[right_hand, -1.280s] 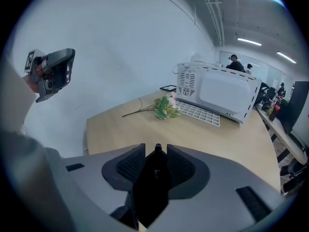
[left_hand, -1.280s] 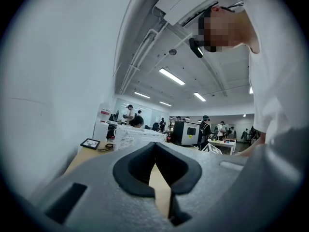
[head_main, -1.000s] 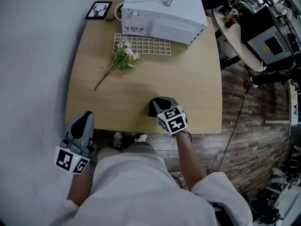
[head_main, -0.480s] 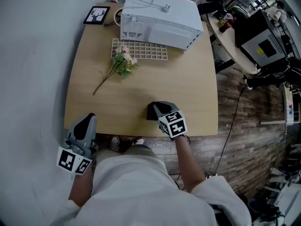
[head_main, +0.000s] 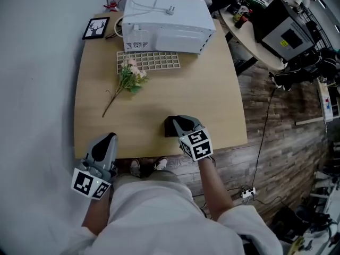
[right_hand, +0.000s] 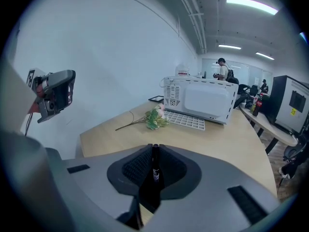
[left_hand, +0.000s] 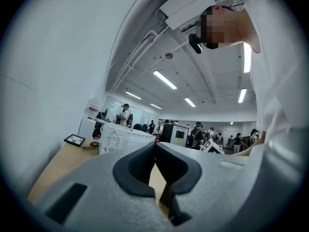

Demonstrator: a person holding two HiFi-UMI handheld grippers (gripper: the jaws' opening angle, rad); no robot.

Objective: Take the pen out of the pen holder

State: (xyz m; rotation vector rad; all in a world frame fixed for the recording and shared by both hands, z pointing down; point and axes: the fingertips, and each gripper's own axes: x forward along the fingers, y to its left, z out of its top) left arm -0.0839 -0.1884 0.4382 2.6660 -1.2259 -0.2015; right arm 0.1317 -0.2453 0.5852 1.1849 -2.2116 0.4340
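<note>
Hanging just off the near left corner of the worktop, the left claw points level with its jaws closed tip to tip and nothing between them. The right claw sits over the worktop close to its front edge, tilted downward, its jaws narrow and clamped on a slim black pen that stands upright between the pads. Directly under that claw is the dark pen holder, and no view shows whether the pen's lower end is free of it.

Beyond the holder lies a broad bare stretch of wood. Further back, toward the left, a flower sprig lies with its stem angled toward the left edge. Its blooms touch a white grid rack, which lies against a white appliance at the far edge. A small picture frame lies in the far left corner. A wall runs alongside the left edge, and wooden floor lies off the right edge.
</note>
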